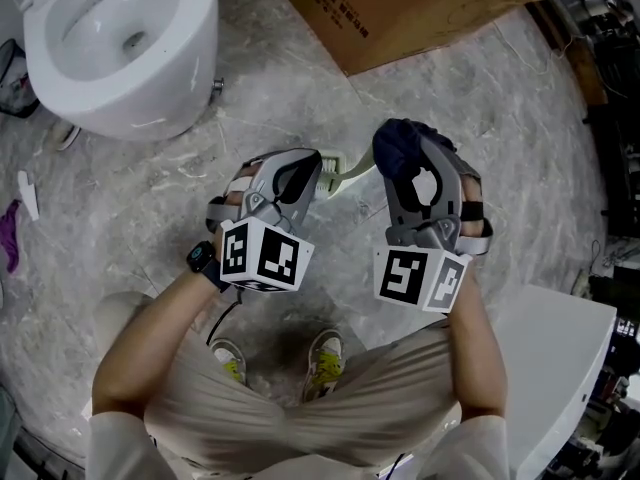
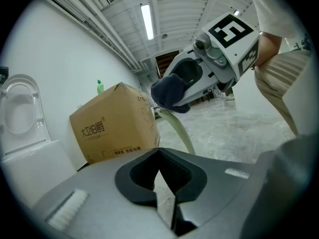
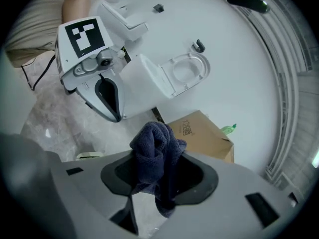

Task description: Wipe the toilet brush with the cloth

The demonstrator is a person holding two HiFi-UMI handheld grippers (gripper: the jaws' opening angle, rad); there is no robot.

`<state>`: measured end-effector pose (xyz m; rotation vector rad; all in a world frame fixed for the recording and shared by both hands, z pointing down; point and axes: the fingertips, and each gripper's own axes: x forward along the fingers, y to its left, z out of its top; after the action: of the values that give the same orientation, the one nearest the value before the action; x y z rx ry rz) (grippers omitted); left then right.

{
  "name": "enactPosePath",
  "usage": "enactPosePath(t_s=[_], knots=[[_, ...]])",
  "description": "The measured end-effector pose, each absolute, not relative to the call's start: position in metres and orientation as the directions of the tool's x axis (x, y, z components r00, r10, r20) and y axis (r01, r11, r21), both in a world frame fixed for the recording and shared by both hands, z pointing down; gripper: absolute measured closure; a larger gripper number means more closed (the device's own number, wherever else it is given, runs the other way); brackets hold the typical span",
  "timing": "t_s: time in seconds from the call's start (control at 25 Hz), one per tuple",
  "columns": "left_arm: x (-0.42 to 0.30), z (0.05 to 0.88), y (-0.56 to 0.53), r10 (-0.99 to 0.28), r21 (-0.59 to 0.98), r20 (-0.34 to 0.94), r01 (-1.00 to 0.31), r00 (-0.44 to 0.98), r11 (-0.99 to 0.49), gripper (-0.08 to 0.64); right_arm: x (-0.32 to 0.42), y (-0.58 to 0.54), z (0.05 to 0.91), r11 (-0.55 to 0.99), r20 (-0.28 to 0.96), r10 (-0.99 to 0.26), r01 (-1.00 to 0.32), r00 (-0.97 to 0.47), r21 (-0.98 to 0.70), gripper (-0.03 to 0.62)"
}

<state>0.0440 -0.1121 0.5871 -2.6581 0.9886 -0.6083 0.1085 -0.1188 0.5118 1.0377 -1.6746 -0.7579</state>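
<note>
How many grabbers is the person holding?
2. The left gripper, at the head view's left, has its fingers shut on the toilet brush; the right gripper, beside it, grips the dark cloth.

Looked down on a grey marbled floor (image 1: 500,118). Found a white toilet (image 1: 120,58) standing on it at upper left, a cardboard box (image 1: 400,8) resting at the top, a small white piece (image 1: 28,194) and a purple scrap (image 1: 8,236) near the left edge, and two shoes (image 1: 325,358) planted below.

white toilet (image 1: 150,98) near a cardboard box (image 1: 400,8) — marbled floor (image 1: 530,138).
</note>
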Motion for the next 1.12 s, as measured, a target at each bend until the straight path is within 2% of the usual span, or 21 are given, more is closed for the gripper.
enactPosePath(t_s=[0.12, 0.32, 0.52, 0.84, 1.12], knots=[[0.043, 0.589, -0.112, -0.666, -0.360, 0.303, -0.566, 0.681, -0.742, 0.560, 0.105, -0.120, 0.508, 0.421, 0.397, -0.907, -0.272, -0.143, 0.865, 0.408], [0.042, 0.587, -0.114, -0.667, -0.360, 0.304, -0.566, 0.680, -0.742, 0.560, 0.103, -0.118, 0.529, 0.476, 0.456, -0.879, -0.227, -0.140, 0.849, 0.408], [0.046, 0.585, -0.111, -0.663, -0.363, 0.304, -0.560, 0.684, -0.745, 0.560, 0.106, -0.113, 0.534, 0.481, 0.464, -0.877, -0.205, -0.127, 0.853, 0.408], [0.045, 0.584, -0.115, -0.670, -0.364, 0.307, -0.567, 0.676, -0.739, 0.560, 0.100, -0.108, 0.540, 0.458, 0.444, -0.888, -0.140, -0.118, 0.878, 0.408], [0.040, 0.585, -0.120, -0.678, -0.361, 0.309, -0.577, 0.667, -0.733, 0.560, 0.104, -0.109, 0.546, 0.406, 0.403, -0.914, -0.071, -0.050, 0.911, 0.410]])
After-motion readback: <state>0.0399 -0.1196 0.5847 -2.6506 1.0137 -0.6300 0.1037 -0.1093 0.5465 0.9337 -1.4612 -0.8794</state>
